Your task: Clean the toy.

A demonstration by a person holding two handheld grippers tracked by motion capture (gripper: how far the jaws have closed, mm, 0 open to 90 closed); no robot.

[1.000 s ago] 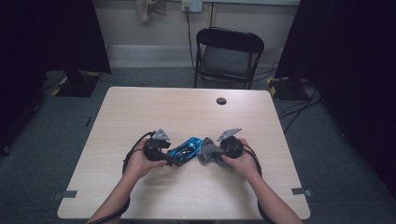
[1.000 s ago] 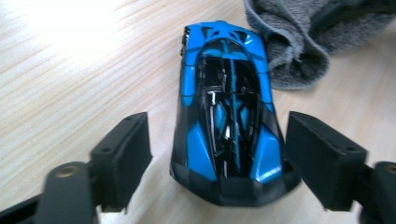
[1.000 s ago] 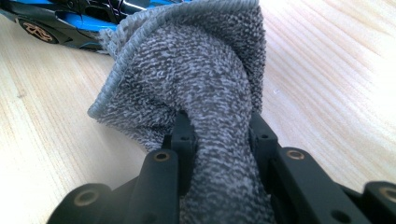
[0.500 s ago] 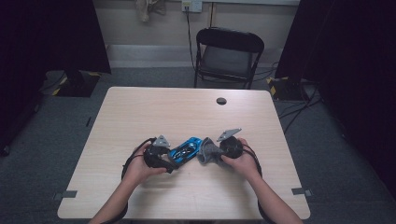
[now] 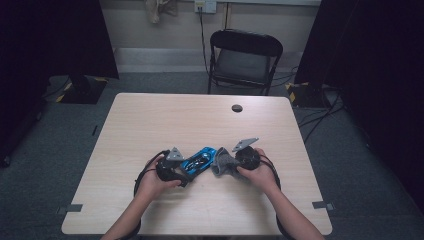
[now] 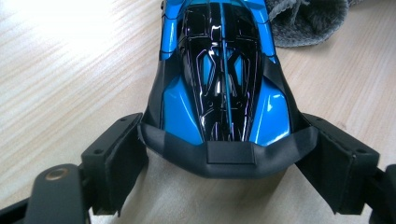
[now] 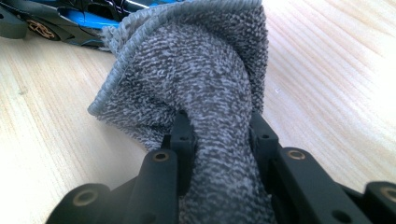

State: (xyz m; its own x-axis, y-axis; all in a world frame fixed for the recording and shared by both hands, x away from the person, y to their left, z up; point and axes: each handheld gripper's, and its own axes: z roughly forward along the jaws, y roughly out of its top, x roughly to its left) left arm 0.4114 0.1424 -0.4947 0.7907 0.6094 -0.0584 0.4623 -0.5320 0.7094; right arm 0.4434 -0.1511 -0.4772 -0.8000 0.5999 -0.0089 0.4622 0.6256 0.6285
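While the high view sets the whole scene on the pale wood-grain table [image 5: 150, 125], the detail comes from the two gripper views. From above, the glossy blue and black toy car [image 5: 199, 161] lies near the table's front edge between the two hands, with the left gripper [image 5: 181, 176] at one end of it and the right gripper [image 5: 225, 167] at the other, bunched with a grey terry cloth [image 5: 222, 162]. How the jaws stand cannot be read from that height.

The left gripper view settles it for that side: the car [image 6: 219, 79] points away from the camera, its black end sits between the two black jaws, and the jaws press against that end's two corners, so the left gripper [image 6: 223, 161] grasps the car. The same view shows a corner of the cloth [image 6: 308, 21] lying at the car's far end.

The right gripper view shows the right gripper [image 7: 223, 140] clenched on a thick fold of the cloth [image 7: 201, 79], which bulges between and above the jaws. Beyond the cloth, a strip of the car [image 7: 70, 18] with a gold-rimmed wheel [image 7: 37, 27] rests on the table, and the cloth's upper edge reaches the car's side.

A small round black disc [image 5: 237, 108] lies well apart near the table's far edge, and a black folding chair [image 5: 245, 60] stands behind the table.
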